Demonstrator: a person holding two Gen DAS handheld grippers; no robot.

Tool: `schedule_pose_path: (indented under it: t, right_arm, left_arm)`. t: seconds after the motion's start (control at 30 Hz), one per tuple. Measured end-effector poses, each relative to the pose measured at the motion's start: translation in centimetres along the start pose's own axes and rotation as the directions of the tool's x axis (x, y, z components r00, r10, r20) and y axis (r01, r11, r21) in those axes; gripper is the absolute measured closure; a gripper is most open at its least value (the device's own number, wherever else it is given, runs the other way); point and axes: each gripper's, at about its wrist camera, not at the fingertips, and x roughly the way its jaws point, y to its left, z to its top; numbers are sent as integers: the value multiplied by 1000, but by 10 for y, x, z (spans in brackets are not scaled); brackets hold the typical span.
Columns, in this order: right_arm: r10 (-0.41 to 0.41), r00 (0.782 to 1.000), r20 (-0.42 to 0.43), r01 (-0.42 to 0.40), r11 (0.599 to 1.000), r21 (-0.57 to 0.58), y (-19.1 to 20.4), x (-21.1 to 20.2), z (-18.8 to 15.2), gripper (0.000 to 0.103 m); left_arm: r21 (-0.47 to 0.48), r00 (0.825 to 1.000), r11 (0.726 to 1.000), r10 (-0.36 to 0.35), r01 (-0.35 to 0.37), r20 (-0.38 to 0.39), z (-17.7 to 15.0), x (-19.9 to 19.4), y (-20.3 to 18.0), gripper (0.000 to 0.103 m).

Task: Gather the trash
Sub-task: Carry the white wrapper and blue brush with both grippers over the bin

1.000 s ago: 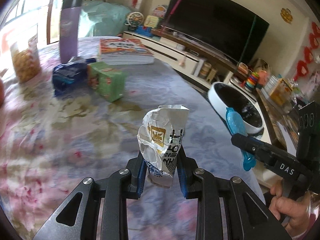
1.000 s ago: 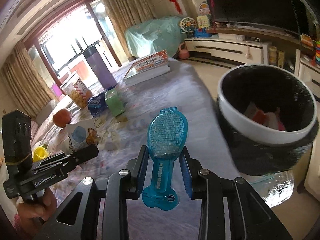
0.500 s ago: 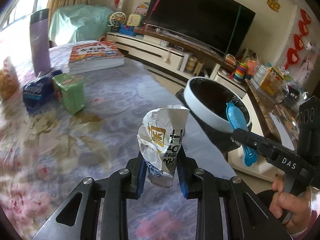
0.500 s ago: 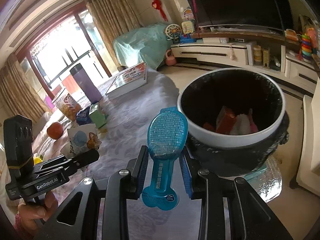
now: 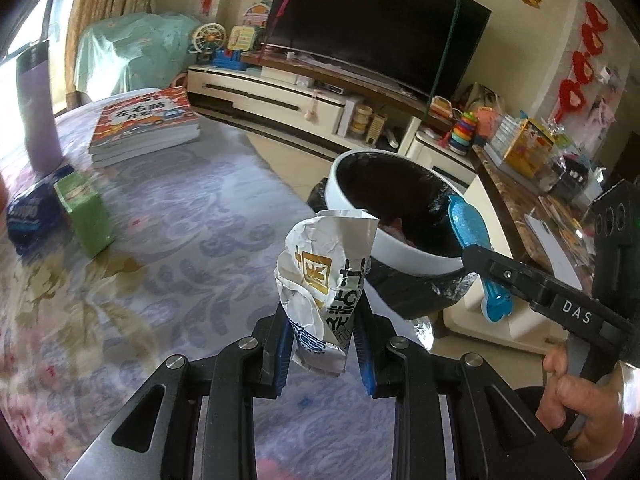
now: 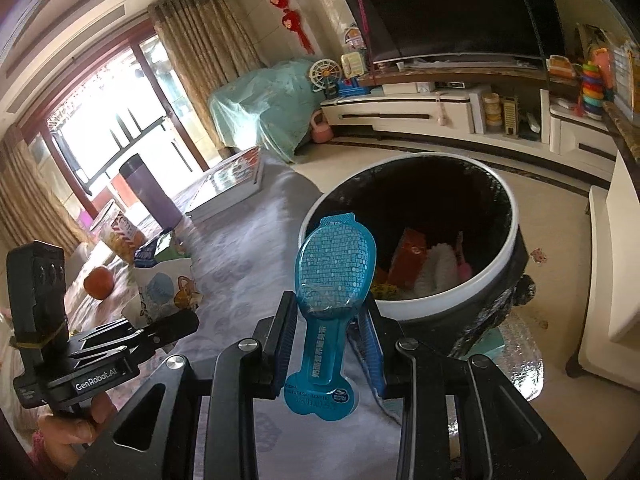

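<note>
My left gripper (image 5: 323, 340) is shut on a crumpled silver and white wrapper (image 5: 326, 280) and holds it upright above the table edge, just short of the trash bin (image 5: 408, 256). My right gripper (image 6: 328, 336) is shut on a blue spoon-shaped plastic package (image 6: 332, 280) and holds it at the near rim of the bin (image 6: 492, 276). The bin is white-rimmed with a black liner and holds a red carton and other trash. The right gripper with its blue package also shows in the left wrist view (image 5: 472, 236), over the bin's right rim.
On the floral tablecloth (image 5: 168, 264) stand a green box (image 5: 86, 216), a blue tissue pack (image 5: 28, 216), a stack of books (image 5: 144, 124) and a purple tumbler (image 5: 34, 104). A snack jar (image 6: 120, 236) and an orange fruit (image 6: 100, 282) stand further back. A TV cabinet (image 6: 440, 112) lines the wall.
Both grippers have moved toward the bin with their loads. The bin now looms larger and nearer in both views.
</note>
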Motion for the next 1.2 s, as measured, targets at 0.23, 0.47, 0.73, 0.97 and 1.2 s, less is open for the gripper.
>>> schedule_pose_path:
  t: [0.23,0.47,0.73,0.97,1.2]
  right_arm:
    - [-15,1000,4,15,1000,8,-13,0,8,71]
    - [-32,999,6,32,999,16,-28,4,21,71]
    - [-51,999,3,51,999,10,-41,12,36,71]
    - [-79,997,-5,79,997,7,-53,21,47,71]
    - [-91,996,-12,92,996,13,-62,26,52,71]
  left_arm:
    - [35,1000,999,-15,15,-1,15,13,-17,77]
    - [63,1000,998,-22,22,-5,31,28,-25,77]
    - [81,999,996,-25,27,-23,52,51,-35,77]
    - [96,997,994,-54,59,-48,69,74,-43,76]
    - [112,997,992,-46,52,-61,81,94,-49,76]
